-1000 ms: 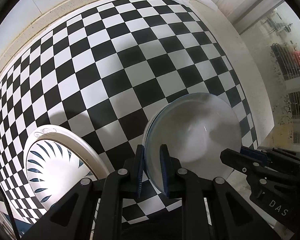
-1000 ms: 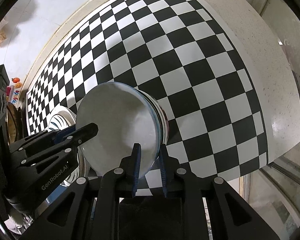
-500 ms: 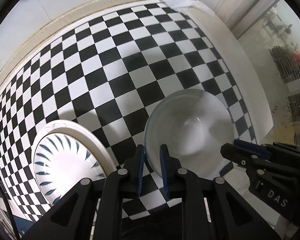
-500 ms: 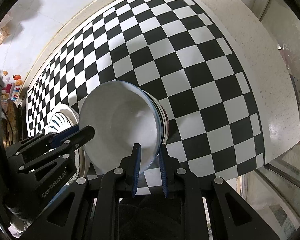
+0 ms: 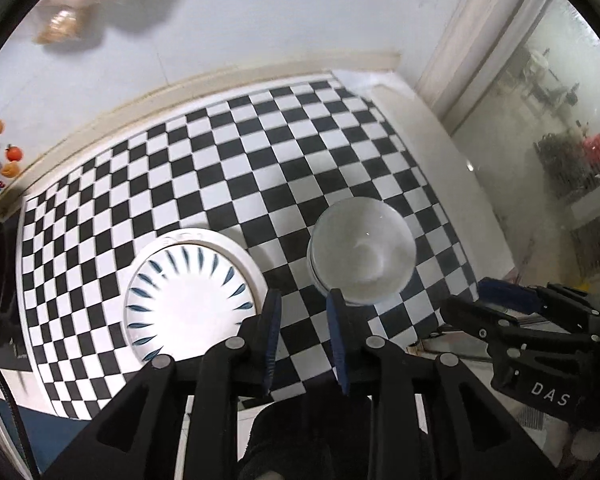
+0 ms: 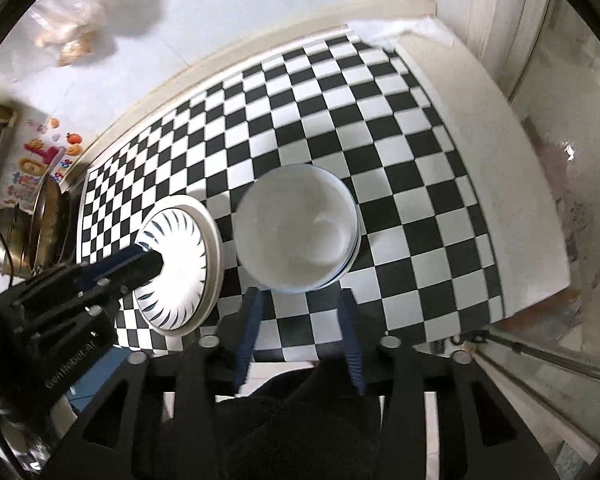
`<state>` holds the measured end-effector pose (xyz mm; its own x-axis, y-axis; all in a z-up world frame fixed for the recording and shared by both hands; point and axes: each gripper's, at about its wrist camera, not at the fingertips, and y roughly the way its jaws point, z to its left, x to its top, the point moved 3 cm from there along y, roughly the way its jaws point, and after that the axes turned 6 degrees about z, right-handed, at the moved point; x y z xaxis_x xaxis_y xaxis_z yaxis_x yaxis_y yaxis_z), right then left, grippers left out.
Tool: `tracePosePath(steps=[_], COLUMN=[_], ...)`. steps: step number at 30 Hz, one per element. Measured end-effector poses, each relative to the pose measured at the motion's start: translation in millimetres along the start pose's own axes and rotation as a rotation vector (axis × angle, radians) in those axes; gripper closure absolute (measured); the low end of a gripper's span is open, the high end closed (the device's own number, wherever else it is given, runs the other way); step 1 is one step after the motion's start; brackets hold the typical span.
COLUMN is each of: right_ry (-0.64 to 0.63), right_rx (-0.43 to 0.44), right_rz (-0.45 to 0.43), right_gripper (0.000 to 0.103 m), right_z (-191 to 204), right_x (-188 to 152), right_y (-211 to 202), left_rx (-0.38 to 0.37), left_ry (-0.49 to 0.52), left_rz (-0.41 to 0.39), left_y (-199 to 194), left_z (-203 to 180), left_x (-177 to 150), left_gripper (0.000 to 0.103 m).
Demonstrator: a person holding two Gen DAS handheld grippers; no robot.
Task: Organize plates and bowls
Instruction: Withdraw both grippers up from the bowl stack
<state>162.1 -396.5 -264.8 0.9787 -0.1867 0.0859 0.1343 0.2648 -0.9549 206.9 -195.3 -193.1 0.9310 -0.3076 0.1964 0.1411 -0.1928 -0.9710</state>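
The left tongs [image 5: 300, 312] are seen hanging above the bench [image 5: 228, 184], with the jaws standing at a narrow gap and nothing between them; they have just been opening a little. The right tongs [image 6: 300, 308] are seen noticeably wider, having just been opening too, and nothing is held between them either.

The bowl stack [image 6: 296, 232] is found just ahead of the right tongs and apart from the blue pads: a white bowl is nested into at least one other bowl, whose blue rim can be made out along the right edge. In the left wrist view the same stack lies ahead and slightly to the right of the left tongs. The plate stack [image 5: 192, 292], a dish patterned with blue strokes resting on a larger cream plate, lies to the left of both tongs, just beside the bowls but not touching them.

The sorting is judged to be far along: bowls are gathered with bowls and plates with plates, and both stacks are released. No other loose dish is seen on the checkered cloth, so little or nothing appears to be left, though the bench outside the views cannot be checked.
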Motion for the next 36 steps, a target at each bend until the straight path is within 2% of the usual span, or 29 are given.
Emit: tracePosePath(steps=[2,4,6,7,12,15,21,36], right_ry=[-0.023,-0.041,-0.053,-0.057,-0.081,-0.084,-0.098,-0.111], right_rx=[-0.017,-0.024,-0.025,-0.024,-0.039,-0.060,-0.074,-0.096], right_rz=[-0.030,-0.061,-0.082,-0.091,-0.128,-0.162,-0.202,-0.280], right_gripper=[0.042,0.034,0.025,0.024,0.017,0.015,0.013,0.012], right_z=[8.1,15.0,19.8,22.4,33.6,35.9,40.7,52.0], right_x=[-10.0,-20.7,-29.1,-33.9,-55.6,-64.3,-80.1,-94.0], right_y=[-17.2,-33.9,-46.3,-52.6,-80.4,-93.8,-115.2,-153.0], left_rx=[0.005,0.008,-0.006,-0.010,0.002,-0.003,-0.012,0.043], left_ry=[-0.010,-0.019,-0.032,-0.039,-0.047,-0.052,-0.066,-0.047], left_rz=[-0.031,-0.062,-0.081,-0.093,-0.131,-0.137,-0.153,-0.222], left_y=[-16.7,-32.7,-45.6,-52.1,-75.7,-85.3,-100.2,-130.4], left_z=[3.2,6.4,7.2,7.8,6.4,8.4,9.0,9.4], left_x=[-7.7,-15.5,-22.9,-27.1,-45.5,-53.0,-67.4,-79.9], left_gripper=[0.080,0.069,0.039,0.033,0.030,0.015,0.013,0.013])
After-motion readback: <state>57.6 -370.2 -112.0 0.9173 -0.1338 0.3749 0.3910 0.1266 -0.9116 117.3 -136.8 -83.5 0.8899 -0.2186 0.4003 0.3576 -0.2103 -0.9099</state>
